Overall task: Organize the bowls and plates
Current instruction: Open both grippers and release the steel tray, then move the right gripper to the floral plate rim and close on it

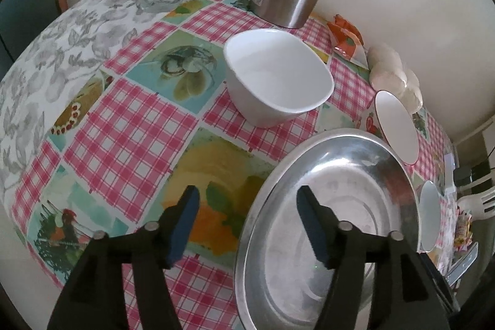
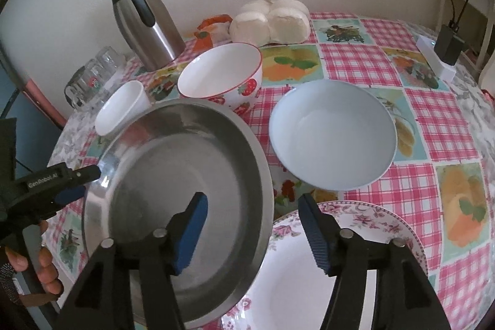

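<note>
**Both grippers let go of the metal pan**

Our left gripper [image 1: 247,218] and right gripper [image 2: 253,221] stand wide, straddling opposite rims of the steel pan [image 2: 173,175] on the worktop [image 2: 402,119]. It looks light, stiff and slippery; we should pinch its rim.

Both cameras ride the hand-held tongs, looking steeply down and forward, close above the bench [image 1: 130,119] with its pink-checked cloth. The left view sits over the near-left rim of the wide, shallow steel basin [image 1: 334,206], the right view over its right rim. Both share this basin and the far steel jug [image 2: 145,20].
</note>
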### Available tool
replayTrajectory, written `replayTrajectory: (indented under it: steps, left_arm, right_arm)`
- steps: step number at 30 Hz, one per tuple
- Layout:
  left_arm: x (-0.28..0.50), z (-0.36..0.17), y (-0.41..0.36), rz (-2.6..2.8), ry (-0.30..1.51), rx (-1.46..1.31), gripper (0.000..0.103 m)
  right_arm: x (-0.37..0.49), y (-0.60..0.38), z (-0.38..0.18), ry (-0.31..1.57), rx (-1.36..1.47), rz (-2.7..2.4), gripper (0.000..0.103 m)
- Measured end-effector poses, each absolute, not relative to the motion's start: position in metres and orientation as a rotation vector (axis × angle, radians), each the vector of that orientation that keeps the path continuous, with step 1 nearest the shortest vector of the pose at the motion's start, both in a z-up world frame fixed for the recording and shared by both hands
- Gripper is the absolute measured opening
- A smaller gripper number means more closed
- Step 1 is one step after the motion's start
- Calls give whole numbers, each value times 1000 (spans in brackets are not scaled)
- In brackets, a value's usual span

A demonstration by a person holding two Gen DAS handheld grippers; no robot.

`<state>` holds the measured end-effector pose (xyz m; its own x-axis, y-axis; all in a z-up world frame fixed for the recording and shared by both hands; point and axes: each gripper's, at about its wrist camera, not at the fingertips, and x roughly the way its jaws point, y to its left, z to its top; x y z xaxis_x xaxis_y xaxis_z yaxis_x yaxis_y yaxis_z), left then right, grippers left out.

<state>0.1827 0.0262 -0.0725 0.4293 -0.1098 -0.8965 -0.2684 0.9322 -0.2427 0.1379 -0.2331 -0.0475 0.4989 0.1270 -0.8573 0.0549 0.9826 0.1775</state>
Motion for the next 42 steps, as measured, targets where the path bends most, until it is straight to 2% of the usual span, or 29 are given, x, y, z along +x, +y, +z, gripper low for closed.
replayTrajectory:
  steps: [3, 9, 11, 12, 18, 32, 37, 42]
  left_arm:
    - [182, -72, 26, 113, 1118, -362, 86]
    - [180, -69, 28, 126, 1099, -350, 92]
    - [181, -69, 26, 126, 1097, -341, 93]
    - [181, -69, 25, 123, 1096, -338, 93]
    - [180, -66, 19, 94, 1078, -323, 100]
    - [167, -31, -32, -247, 979, -407, 103]
    - [152, -11, -61, -258, 938, -326, 103]
    - [139, -1, -93, -328, 944, -277, 103]
  right_arm:
    - [137, -234, -48, 1044, 193, 38, 74]
    - [135, -239, -46, 1022, 218, 21, 88]
    - [135, -240, -45, 1016, 222, 17, 101]
    - [135, -240, -44, 1011, 225, 18, 103]
    - [134, -240, -43, 998, 223, 21, 103]
    - [121, -260, -24, 951, 201, -33, 103]
    - [108, -278, -16, 934, 185, -67, 103]
    - [91, -319, -10, 914, 287, -161, 103]
